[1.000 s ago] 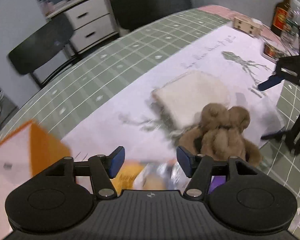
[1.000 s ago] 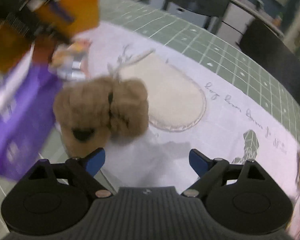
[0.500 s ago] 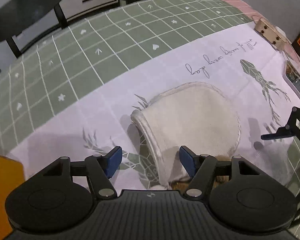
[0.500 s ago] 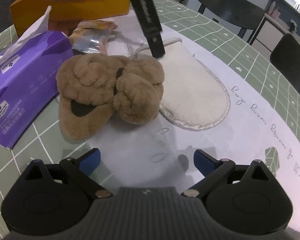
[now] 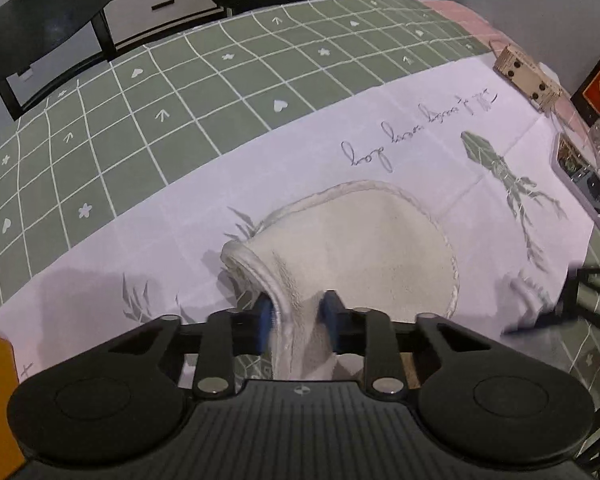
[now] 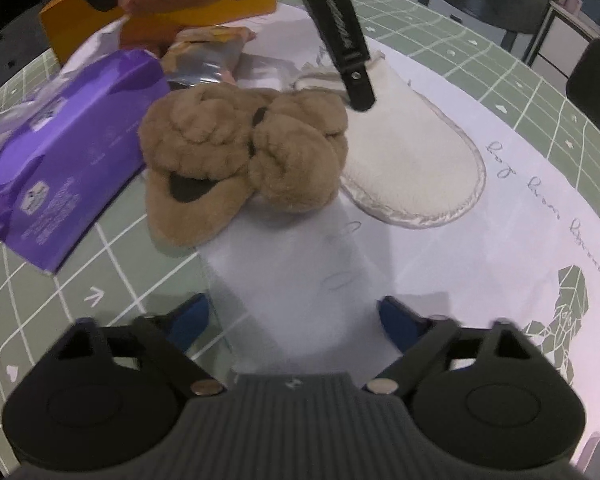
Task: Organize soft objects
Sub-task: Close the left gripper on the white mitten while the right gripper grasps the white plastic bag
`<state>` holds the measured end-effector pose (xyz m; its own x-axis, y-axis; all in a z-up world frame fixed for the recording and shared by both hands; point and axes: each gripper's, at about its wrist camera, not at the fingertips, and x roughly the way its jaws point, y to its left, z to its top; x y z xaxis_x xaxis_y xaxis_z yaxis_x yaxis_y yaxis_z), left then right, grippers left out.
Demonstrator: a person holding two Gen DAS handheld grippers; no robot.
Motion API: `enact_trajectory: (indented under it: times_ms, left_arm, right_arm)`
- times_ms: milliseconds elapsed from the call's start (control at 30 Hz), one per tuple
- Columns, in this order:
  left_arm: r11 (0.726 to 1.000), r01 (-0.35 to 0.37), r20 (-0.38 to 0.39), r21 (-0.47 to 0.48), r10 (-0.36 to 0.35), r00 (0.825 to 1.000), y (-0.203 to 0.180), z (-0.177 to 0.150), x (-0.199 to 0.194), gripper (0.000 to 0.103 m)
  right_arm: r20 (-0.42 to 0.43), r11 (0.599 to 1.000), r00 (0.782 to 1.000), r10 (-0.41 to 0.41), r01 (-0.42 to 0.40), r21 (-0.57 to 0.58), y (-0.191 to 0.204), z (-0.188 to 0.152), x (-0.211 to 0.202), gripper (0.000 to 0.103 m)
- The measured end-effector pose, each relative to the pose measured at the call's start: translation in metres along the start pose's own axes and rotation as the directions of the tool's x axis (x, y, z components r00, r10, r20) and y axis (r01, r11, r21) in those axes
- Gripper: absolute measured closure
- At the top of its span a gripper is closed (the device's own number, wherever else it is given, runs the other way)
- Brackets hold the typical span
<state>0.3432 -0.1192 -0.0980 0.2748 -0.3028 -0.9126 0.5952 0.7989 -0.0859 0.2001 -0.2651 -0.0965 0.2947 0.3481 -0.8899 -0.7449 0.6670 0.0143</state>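
Note:
A cream fleece slipper (image 5: pixel 364 248) lies on a pale lilac cloth (image 5: pixel 180 264). My left gripper (image 5: pixel 298 316) is shut on the slipper's open heel edge, its blue pads pinching the fabric. From the right wrist view the slipper (image 6: pixel 412 160) lies behind a fluffy brown slipper (image 6: pixel 244 160), and a finger of my left gripper (image 6: pixel 344 40) comes down onto its heel end. My right gripper (image 6: pixel 292 320) is open and empty, low over the cloth in front of the brown slipper.
A purple tissue pack (image 6: pixel 60 160) and a foil snack packet (image 6: pixel 204 56) lie left of the brown slipper, with an orange box (image 6: pixel 160 12) behind. A wooden block (image 5: pixel 528 80), a bottle and a tray stand at the table's right edge. Black chairs stand beyond the table.
My left gripper moved forward over the cream slipper's heel and closed on its edge. My right gripper backed off slightly and stayed open.

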Motion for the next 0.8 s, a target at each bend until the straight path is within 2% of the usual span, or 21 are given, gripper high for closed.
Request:
enact_trajectory:
  times_ms: [33,67,100,200,300,400,633,733,800]
  left_arm:
    - [1.0,0.003,0.005,0.001,-0.003,1.0,-0.001,0.0,-0.001,0.082]
    - [1.0,0.002,0.005,0.008,-0.002,1.0,-0.003,0.0,-0.002,0.086]
    - [1.0,0.0,0.004,0.015,0.0,1.0,-0.005,0.0,-0.003,0.087]
    - [0.999,-0.003,0.018,0.041,0.003,1.0,-0.012,-0.002,-0.009,0.092]
    - [0.999,-0.011,0.074,0.047,0.007,0.997,-0.016,-0.001,-0.021,0.095]
    - [0.999,-0.015,0.128,0.037,0.01,0.992,-0.016,0.002,-0.037,0.096]
    - [0.999,-0.029,0.19,0.026,0.023,0.981,-0.014,-0.001,-0.075,0.096]
    - [0.999,-0.034,0.215,0.025,0.028,0.976,-0.013,-0.009,-0.093,0.096]
    - [0.999,-0.033,0.228,0.018,0.028,0.973,-0.013,-0.015,-0.104,0.096]
  right_arm:
    - [0.006,1.0,1.0,-0.002,0.002,-0.003,0.003,0.001,-0.003,0.05]
    - [0.01,1.0,1.0,-0.011,0.011,0.004,0.003,0.001,-0.007,0.077]
    - [0.007,1.0,1.0,-0.024,0.024,0.014,0.002,0.002,-0.008,0.095]
    - [0.003,0.999,0.999,-0.046,0.045,0.019,0.001,0.0,-0.01,0.101]
    - [-0.002,0.998,0.998,-0.058,0.058,0.026,0.001,-0.003,-0.011,0.102]
    - [-0.027,0.991,0.993,-0.117,0.119,0.062,-0.005,-0.004,-0.013,0.102]
    - [-0.075,0.946,0.963,-0.26,0.27,0.177,-0.024,-0.006,-0.028,0.102]
    - [-0.069,0.923,0.947,-0.312,0.32,0.213,-0.029,-0.007,-0.044,0.102]
    - [-0.056,0.915,0.945,-0.323,0.327,0.236,-0.03,-0.008,-0.056,0.102]
